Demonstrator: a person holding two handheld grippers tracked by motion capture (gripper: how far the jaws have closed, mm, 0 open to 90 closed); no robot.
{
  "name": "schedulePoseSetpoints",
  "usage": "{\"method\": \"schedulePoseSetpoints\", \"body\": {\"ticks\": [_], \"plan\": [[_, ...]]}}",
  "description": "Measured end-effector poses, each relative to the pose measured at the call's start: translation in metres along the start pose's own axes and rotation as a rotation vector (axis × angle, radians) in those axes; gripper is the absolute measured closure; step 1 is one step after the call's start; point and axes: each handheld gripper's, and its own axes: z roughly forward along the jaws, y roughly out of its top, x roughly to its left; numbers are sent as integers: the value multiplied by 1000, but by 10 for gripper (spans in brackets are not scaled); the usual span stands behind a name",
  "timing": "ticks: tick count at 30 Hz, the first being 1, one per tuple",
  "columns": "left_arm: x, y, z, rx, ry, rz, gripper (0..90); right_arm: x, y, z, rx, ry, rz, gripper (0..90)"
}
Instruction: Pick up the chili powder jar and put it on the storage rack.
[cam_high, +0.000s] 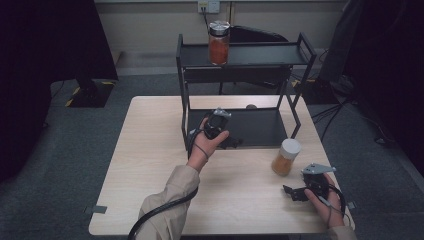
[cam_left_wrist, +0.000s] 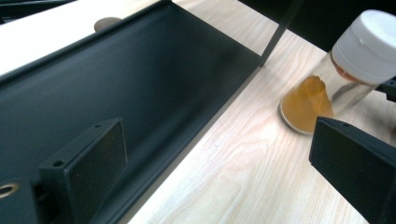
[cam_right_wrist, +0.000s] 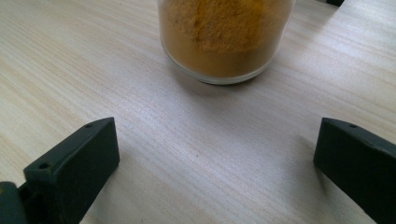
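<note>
- Near the table's right front corner, the right gripper (cam_high: 295, 192) lies low over the wood with its jaws spread wide and nothing between them.
- Just ahead of those jaws stands the jar of yellow powder (cam_right_wrist: 226, 37), upright on the table (cam_right_wrist: 140, 84), near the jaws but apart from them.
- At the front edge of the black rack (cam_high: 240, 55), the left gripper (cam_high: 231, 143) is likewise wide apart and grips nothing; one jaw hangs over the rack's lower shelf (cam_left_wrist: 140, 79), the other over bare wood.
- From the left gripper view, the yellow jar's white lid (cam_left_wrist: 369, 44) shows beyond the far jaw, clear of it.
- On the rack's top shelf, a jar of red-orange contents (cam_high: 219, 42) stands upright with a metal lid.
</note>
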Motion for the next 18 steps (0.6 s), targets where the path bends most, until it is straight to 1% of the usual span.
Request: {"method": "schedulePoseSetpoints", "body": {"ticks": [2,4,8,18], "plan": [[0,-4,0,5,5,6,33,0,0,0,0,0,0,0],[0,-9,-1,1,3,-3,33,0,0,0,0,0,0,0],[-1,-14,-3,12,7,4,33,0,0,0,0,0,0,0],[-2,-31,-5,23,4,4,33,0,0,0,0,0,0,0]]}}
